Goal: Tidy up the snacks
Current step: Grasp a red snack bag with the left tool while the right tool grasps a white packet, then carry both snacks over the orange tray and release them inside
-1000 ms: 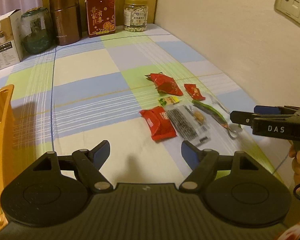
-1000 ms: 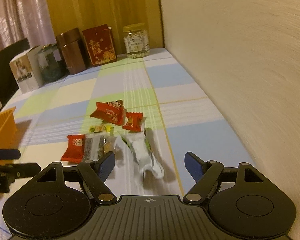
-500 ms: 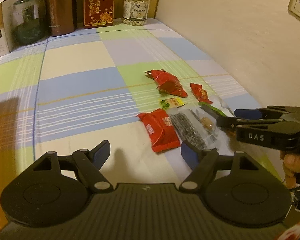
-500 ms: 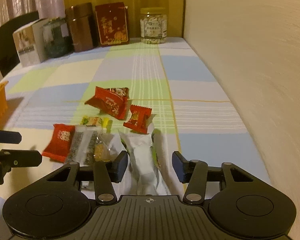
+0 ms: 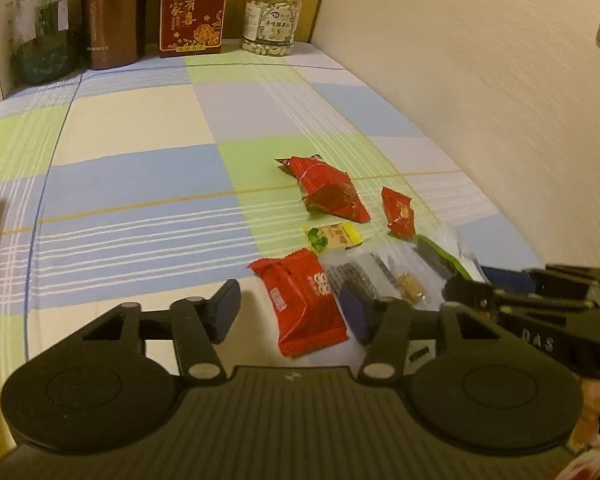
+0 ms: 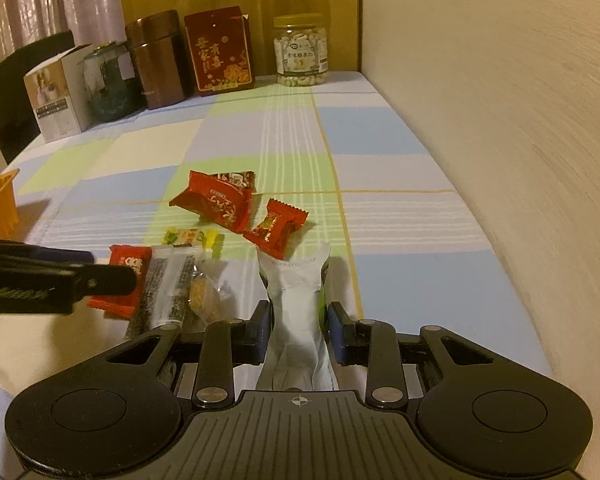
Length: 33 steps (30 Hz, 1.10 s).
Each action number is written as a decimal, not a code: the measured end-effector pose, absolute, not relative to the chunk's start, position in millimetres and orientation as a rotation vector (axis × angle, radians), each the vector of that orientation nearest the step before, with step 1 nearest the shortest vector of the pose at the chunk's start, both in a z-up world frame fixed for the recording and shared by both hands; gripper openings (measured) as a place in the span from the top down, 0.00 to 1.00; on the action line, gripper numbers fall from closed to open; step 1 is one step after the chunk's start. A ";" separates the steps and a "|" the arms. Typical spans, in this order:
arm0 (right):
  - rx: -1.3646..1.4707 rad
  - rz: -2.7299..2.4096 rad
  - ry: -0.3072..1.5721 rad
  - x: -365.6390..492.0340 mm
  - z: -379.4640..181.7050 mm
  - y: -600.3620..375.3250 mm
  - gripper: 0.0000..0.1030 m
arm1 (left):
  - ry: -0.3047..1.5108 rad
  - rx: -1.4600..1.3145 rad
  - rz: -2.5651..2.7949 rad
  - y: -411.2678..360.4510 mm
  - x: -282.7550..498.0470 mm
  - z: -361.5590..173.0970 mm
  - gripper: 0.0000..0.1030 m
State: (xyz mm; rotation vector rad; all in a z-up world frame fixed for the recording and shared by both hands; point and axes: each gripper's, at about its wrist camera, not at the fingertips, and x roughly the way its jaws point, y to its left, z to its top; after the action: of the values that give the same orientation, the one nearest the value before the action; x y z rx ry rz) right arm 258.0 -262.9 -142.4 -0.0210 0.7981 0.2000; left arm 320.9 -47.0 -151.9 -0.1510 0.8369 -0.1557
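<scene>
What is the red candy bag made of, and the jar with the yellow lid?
The big red crinkled snack packet looks like shiny plastic film: creases catch light. The see-through jar with the yellow lid seems clear plastic, maybe glass; the pale nuts inside show through.

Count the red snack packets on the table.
3: large packet farthest back, small packet to its right, flat packet nearest, partly behind the left tool. More may be hidden.
</scene>
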 end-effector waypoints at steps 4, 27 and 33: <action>-0.008 0.199 0.800 255.4 -141.7 -262.9 0.70 | 0.842 -0.146 -0.156 -48.4 323.2 -154.4 0.61; 0.064 0.190 0.768 211.7 -95.0 -242.6 0.70 | 0.837 -0.133 -0.122 -17.7 247.6 -114.2 0.76; 0.068 0.211 0.739 186.7 -64.8 -219.1 0.70 | 0.809 -0.152 -0.104 -4.4 212.4 -87.9 0.76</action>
State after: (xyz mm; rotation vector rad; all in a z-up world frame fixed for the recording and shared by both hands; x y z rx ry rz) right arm 186.7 -219.1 -64.8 0.0676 0.7386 0.2111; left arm 212.4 -4.4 -87.9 -0.1524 0.8088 -0.1040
